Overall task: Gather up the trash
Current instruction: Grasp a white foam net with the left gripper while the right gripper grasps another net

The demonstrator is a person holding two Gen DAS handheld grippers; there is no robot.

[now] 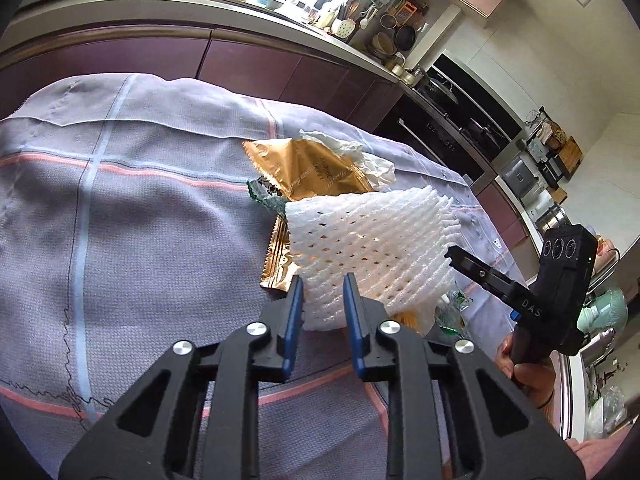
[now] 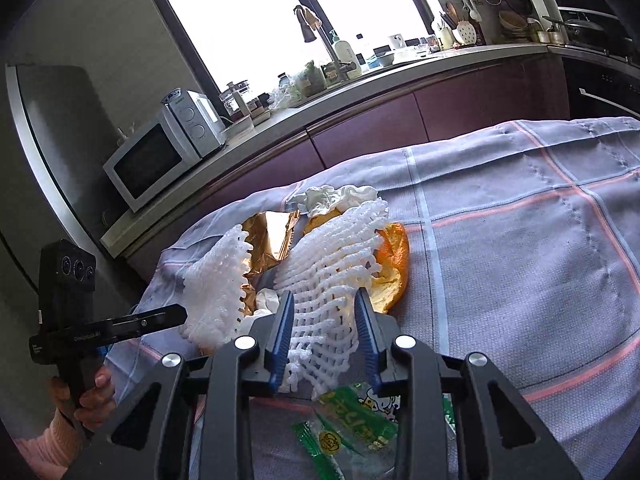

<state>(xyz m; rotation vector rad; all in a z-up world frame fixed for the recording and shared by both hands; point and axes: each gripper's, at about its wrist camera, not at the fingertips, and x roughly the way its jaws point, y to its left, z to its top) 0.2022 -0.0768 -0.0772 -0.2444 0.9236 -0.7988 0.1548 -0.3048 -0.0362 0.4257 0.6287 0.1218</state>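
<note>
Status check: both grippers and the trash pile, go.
Left gripper clamped on foam net. Right gripper clamped on same net's other end. Gold wrapper, tissue, green wrapper loose on the cloth.

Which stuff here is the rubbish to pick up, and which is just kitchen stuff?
Rubbish to collect:
white foam net
gold wrapper
crumpled tissue
green printed wrapper
orange peel

Just kitchen stuff:
microwave
tap
checked tablecloth
</note>
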